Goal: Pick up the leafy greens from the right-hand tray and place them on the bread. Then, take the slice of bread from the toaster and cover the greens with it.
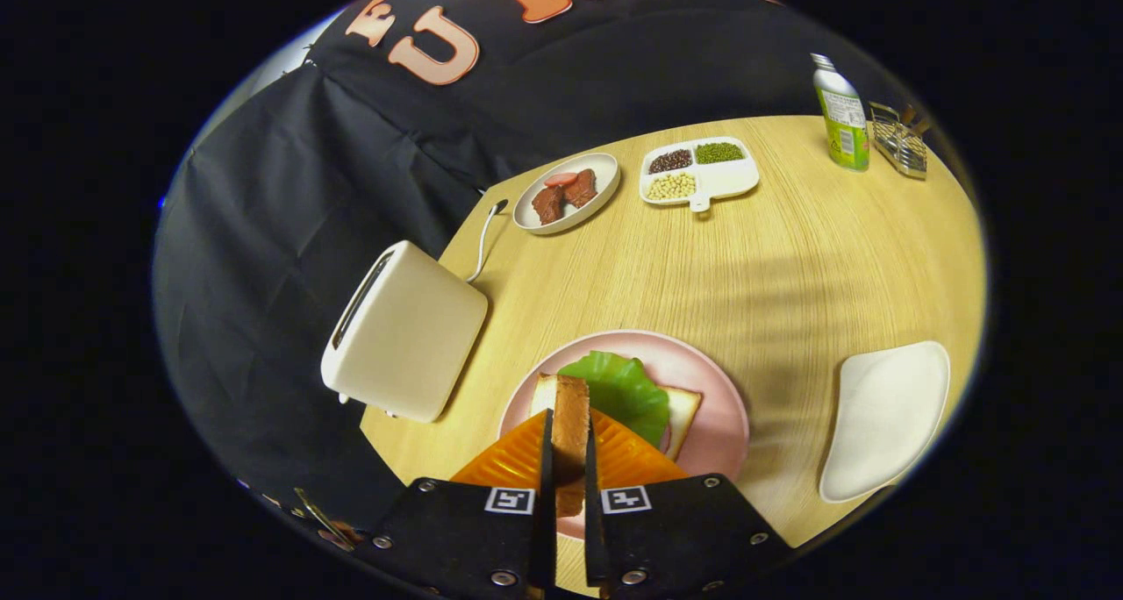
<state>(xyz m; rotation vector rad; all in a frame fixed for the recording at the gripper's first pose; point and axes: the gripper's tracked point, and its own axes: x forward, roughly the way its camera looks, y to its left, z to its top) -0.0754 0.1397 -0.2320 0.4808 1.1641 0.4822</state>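
My gripper [568,446] clamps toast slice [570,425] edge-on, above greens [625,391] lying on bread [680,411] on pink plate [711,381], toaster [404,332] beside it

Held toast slice [570,433] and claw [568,460] hide part of bread [684,411] and greens [623,389]; rack [899,139] contents too small to identify

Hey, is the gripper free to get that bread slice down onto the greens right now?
Probably yes. The gripper is shut on the bread slice, held on edge just above the greens on the pink plate. Nothing lies between them.
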